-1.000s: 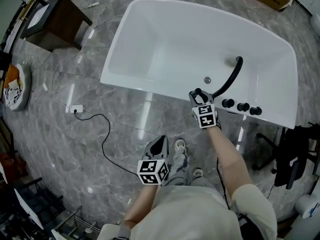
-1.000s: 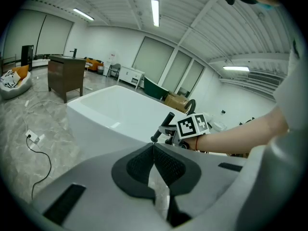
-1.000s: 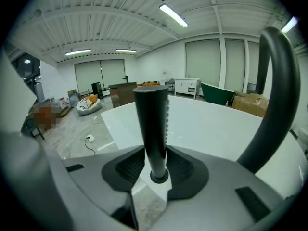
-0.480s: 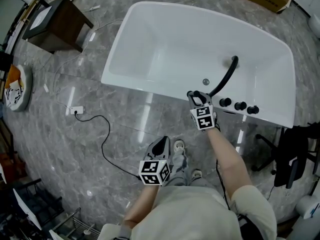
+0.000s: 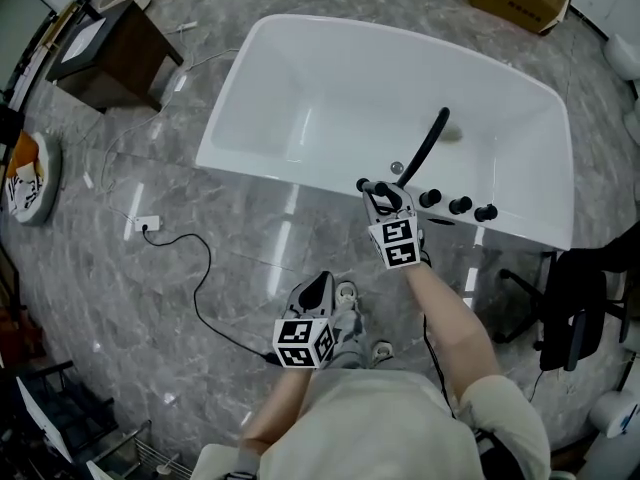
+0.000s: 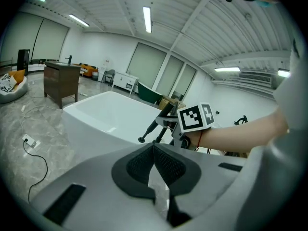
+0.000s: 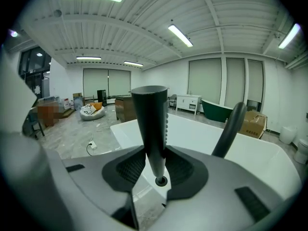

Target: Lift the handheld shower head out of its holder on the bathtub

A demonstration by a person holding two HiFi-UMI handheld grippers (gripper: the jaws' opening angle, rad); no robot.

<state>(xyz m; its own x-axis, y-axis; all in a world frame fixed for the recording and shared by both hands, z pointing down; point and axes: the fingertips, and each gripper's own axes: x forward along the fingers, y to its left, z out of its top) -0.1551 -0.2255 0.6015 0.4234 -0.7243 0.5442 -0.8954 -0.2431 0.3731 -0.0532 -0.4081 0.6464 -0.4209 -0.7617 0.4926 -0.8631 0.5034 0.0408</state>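
- The right gripper (image 7: 155,150) is clamping the shower head (image 7: 150,124) low on its handle, with a ribbed pad pressing on each side. The wand is standing nearly upright between the jaws. Its wider end is pointing to 12 o'clock, and its round connector end is showing just below the pads at 6 o'clock.
- In the head view this grip is sitting over the near rim of the bathtub (image 5: 290,168), at about 1 o'clock from the picture's centre. The curved spout (image 5: 428,143) is rising at 1 o'clock of the gripper, and the row of knobs (image 5: 460,205) is lying at 3 o'clock.
- The wand's lower end is hanging free, so it is probably clear of its holder already. I cannot pick out the holder itself.
- The shower head is looking stiff, smooth and matt black, so it is likely slippery against the pads. It is widening upward, so it is probably top-heavy and may try to tip.
- Taking hold low on the narrow handle suits the taper, since the thicker part above is wedging against sliding down.
- No hose is showing at the connector, though one out of sight could tug.
- The left gripper (image 6: 154,148) is waiting at 6 o'clock, well apart from the tub, with its jaws together and nothing between them.
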